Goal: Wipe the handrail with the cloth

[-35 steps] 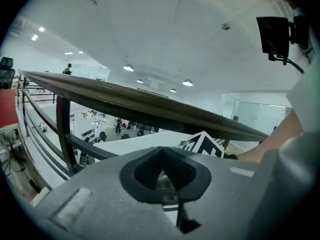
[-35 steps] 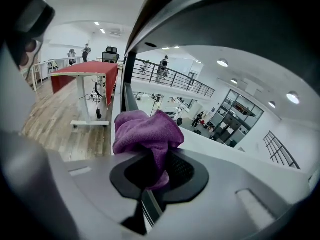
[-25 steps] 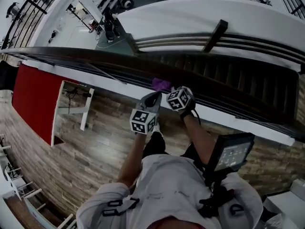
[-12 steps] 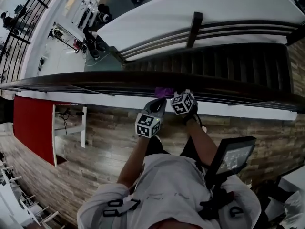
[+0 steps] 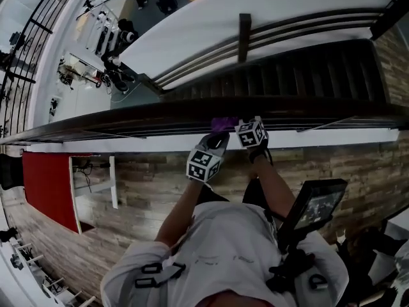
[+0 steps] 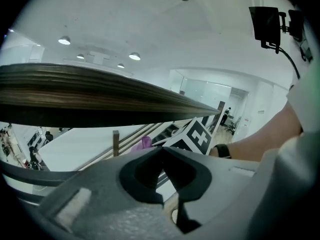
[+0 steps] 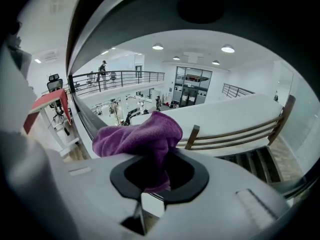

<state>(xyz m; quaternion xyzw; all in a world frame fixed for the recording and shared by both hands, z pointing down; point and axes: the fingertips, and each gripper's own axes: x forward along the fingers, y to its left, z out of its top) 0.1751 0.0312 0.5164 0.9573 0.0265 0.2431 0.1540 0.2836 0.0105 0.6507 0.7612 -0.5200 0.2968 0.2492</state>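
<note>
View from above: a person stands on a wood-plank floor [image 5: 147,171] at a dark handrail [image 5: 128,117] that runs across the picture from left to right. Beyond the rail, a staircase [image 5: 307,75] drops to a lower level.

The person holds a tool in each hand, both reaching forward to about the middle of the rail. The right tool [image 5: 238,125] pinches a purple cloth [image 5: 223,121] between its jaws. In the right gripper view the cloth bunches up in a soft lump above the jaw tips, and a fold hangs down through the gap behind them. From above, the cloth sits right at the handrail's near edge and seems to rest against the top of the rail. Whether it presses on the wood cannot be told.

The left tool [image 5: 219,136] is just beside the right one, a little nearer the person's body. Its jaws are pressed together with nothing between them. In the left gripper view the handrail passes as a broad dark band above the jaw tips, and the cloth and the right tool's marker cube show just past them.

A red panel [image 5: 45,184] stands on the floor at the person's left. A dark screen [image 5: 316,203] is mounted at the person's chest, on the right.
</note>
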